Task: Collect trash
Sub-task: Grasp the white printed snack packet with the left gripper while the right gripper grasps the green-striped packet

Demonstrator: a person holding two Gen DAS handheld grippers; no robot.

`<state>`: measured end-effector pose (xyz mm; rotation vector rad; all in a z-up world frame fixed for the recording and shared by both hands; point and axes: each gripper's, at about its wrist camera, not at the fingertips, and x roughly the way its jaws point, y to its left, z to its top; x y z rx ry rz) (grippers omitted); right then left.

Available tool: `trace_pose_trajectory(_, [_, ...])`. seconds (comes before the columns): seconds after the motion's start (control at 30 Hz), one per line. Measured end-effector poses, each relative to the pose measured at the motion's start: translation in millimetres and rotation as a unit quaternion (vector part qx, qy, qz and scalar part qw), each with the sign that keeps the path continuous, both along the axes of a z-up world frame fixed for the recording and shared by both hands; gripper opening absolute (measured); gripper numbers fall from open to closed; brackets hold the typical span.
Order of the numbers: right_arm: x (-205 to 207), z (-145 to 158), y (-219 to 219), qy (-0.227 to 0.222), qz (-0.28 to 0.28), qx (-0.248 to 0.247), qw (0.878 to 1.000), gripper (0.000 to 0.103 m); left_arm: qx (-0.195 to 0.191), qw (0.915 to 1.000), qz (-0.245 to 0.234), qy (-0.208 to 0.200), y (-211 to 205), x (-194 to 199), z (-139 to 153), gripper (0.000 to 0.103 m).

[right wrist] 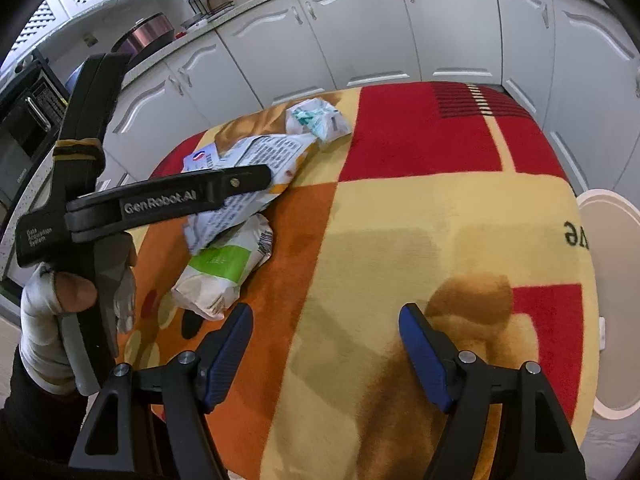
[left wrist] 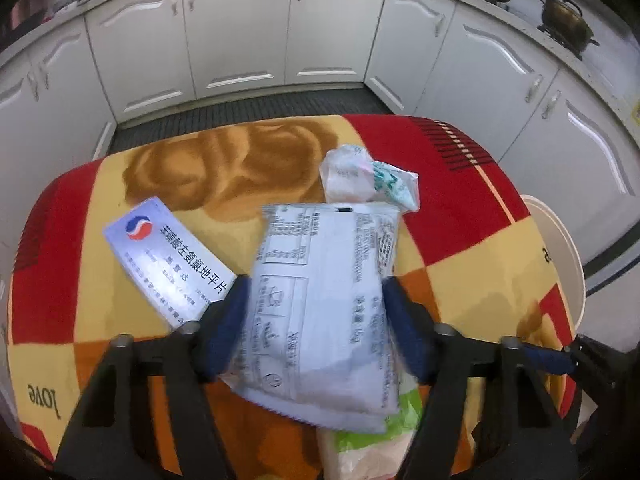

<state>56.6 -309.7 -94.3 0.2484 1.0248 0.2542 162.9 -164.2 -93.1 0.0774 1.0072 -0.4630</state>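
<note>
Now white printed wrapper [left wrist: 320, 312] on patterned blanket [left wrist: 460, 200], between pads of left gripper [left wrist: 316, 320], both pads touching its edges. Under it green-white bag [right wrist: 224, 268]; beside, medicine box [left wrist: 168, 256], crumpled packet [left wrist: 368, 176]. Right gripper [right wrist: 326, 348] wide apart, holding nothing.

Your left tool [left wrist: 316, 312] has the white printed plastic wrapper [left wrist: 324, 300] filling the gap between its blue pads, so nothing else fits there. Just left of it lies the white medicine box with a red-and-blue logo [left wrist: 168, 256]; beyond sits the crumpled white-and-teal wrapper [left wrist: 368, 178]; beneath, the green-and-white bag [right wrist: 224, 268] blocks the way down. Your right tool [right wrist: 326, 344] stands with jaws apart over bare red, orange and yellow blanket on the tabletop [right wrist: 420, 216], with open room ahead and rightward. The white round bin rim [right wrist: 612, 300] stands past the right edge.
</note>
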Motion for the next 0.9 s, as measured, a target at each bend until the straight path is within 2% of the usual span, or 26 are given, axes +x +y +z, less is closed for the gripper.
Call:
trace_pose_trajectory(0.03, [0, 1, 1, -0.001, 0.001, 0.0, 1.0, 0.073, -0.007, 1.0, -0.002, 0.003, 1, 0, 1, 0.057])
trace_pose_trajectory(0.13, [0, 5, 4, -0.004, 0.004, -0.003, 1.0, 0.073, -0.038, 0.9992, 0.005, 0.013, 13, -2, 4, 0.052])
trace_pose_trajectory(0.3, [2, 10, 11, -0.011, 0.014, 0.01, 1.0, 0.073, -0.092, 0.9952, 0.034, 0.003, 54, -13, 27, 0.052])
trace_pose_trajectory(0.43, [11, 10, 28, -0.01, 0.033, 0.021, 0.999, 0.073, -0.101, 0.9928, 0.061, -0.018, 87, -25, 43, 0.052])
trace_pose_trajectory(0.63, [36, 4, 70, -0.004, 0.059, 0.033, 0.998, 0.073, -0.082, 0.9907, 0.104, -0.032, 123, -41, 38, 0.052])
trace_pose_trajectory(0.77, [49, -13, 93, 0.0, 0.064, -0.002, 0.998, 0.073, -0.09, 0.9885, 0.119, -0.024, 136, -50, 30, 0.052])
trace_pose_trajectory(0.8, [47, -12, 94, -0.013, 0.065, -0.012, 0.998, 0.067, -0.091, 0.9882, 0.12, -0.025, 138, -53, 29, 0.052])
trace_pose_trajectory(0.83, [46, -12, 96, -0.022, 0.066, -0.029, 0.997, 0.049, -0.091, 0.9882, 0.121, -0.025, 138, -54, 29, 0.052])
trace_pose_trajectory(0.9, [41, -12, 90, -0.025, 0.077, -0.034, 0.996, 0.046, -0.09, 0.9884, 0.119, -0.028, 138, -58, 29, 0.052])
